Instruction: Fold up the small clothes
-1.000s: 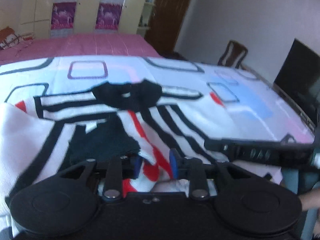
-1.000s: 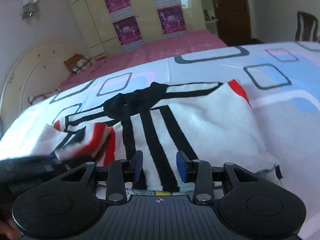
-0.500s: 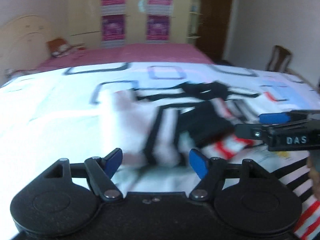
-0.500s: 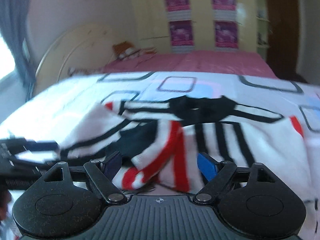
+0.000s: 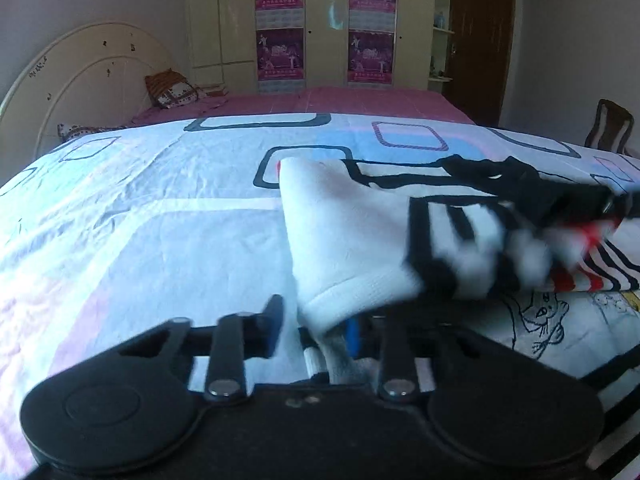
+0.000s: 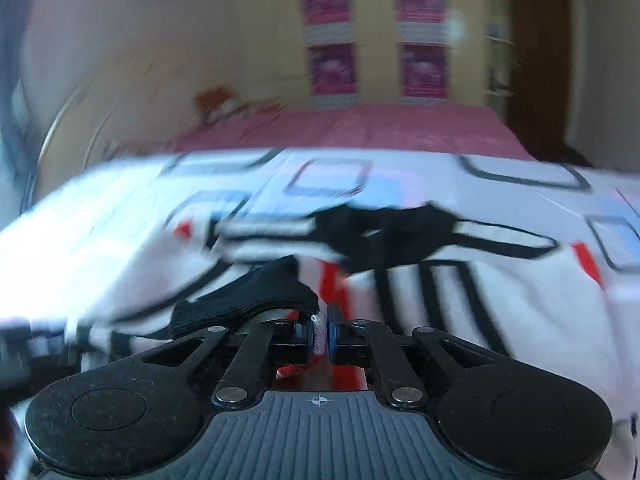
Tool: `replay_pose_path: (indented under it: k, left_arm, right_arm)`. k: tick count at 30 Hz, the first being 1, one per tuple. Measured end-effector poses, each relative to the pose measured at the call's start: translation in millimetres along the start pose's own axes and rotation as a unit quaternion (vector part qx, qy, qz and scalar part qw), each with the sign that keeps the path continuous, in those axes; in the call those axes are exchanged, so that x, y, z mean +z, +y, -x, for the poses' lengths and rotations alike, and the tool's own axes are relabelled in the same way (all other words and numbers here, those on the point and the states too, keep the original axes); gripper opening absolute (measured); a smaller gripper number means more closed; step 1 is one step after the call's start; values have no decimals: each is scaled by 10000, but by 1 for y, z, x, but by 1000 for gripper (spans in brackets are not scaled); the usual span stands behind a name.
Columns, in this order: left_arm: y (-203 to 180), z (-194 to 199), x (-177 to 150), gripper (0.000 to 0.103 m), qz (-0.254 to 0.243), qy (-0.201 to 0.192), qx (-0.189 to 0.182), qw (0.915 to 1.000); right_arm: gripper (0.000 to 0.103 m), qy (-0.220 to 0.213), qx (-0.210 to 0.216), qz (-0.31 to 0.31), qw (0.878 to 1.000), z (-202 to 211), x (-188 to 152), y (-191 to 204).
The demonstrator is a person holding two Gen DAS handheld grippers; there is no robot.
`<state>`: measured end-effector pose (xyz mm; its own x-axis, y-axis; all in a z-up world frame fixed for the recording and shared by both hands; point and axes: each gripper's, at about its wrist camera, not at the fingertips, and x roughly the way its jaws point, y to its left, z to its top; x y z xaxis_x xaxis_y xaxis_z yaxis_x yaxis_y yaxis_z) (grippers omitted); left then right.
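Observation:
A small white sweater [image 5: 352, 232] with black and red stripes and a black collar lies on the patterned bedsheet [image 5: 140, 220]. In the left wrist view its white hem edge sits between the fingers of my left gripper [image 5: 316, 326], whose jaws stand partly apart around the cloth. In the right wrist view the sweater [image 6: 500, 280] spreads ahead, blurred. My right gripper [image 6: 320, 330] is shut on a thin fold of the sweater's cloth, with a black flap [image 6: 248, 300] lifted just left of the fingers.
The sheet covers a wide flat surface. A pink bed [image 5: 320, 100] with a cream headboard [image 5: 80, 80] stands behind, then wardrobes with posters [image 5: 280, 20]. A wooden chair [image 5: 610, 128] is at the far right. A cartoon-print cloth [image 5: 552, 320] lies under the sweater's right side.
Both grippers were open half a second ago. The right one has shut on the sweater's cloth. The left one has narrowed around the white hem and moved closer to it.

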<state>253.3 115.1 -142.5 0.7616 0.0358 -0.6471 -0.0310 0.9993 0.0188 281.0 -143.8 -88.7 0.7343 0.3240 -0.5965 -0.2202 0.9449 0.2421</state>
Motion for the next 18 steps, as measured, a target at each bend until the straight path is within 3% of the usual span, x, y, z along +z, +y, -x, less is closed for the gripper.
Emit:
replay_pose_path:
  k: [3, 6, 8, 14, 16, 17, 18]
  left_arm:
    - [-9, 1, -3, 24, -189, -22, -92, 9998]
    - [-15, -3, -7, 23, -331, 3, -29, 9994]
    - [-6, -6, -12, 23, -77, 64, -152, 9998]
    - [-3, -2, -13, 23, -79, 97, -154, 9998]
    - [-2, -2, -13, 23, -58, 123, -171, 9998]
    - [-1, -2, -12, 23, -30, 143, -191, 9997]
    - [0, -2, -12, 23, 15, 170, -220, 9996]
  right_arm:
    - [6, 34, -208, -676, 9975, 7, 3, -42]
    - [7, 590, -242, -1195, 9908, -4, -9, -71]
    - [7, 589, -167, -1504, 9867, 0, -15, -87]
    - [10, 449, -112, -1713, 9841, 10, -14, -101]
    - [25, 390, -247, -1674, 9848, 15, -14, -104]
    - [38, 380, -297, -1683, 9846, 16, -14, -107]
    - [41, 387, -292, -1740, 9835, 17, -15, -110]
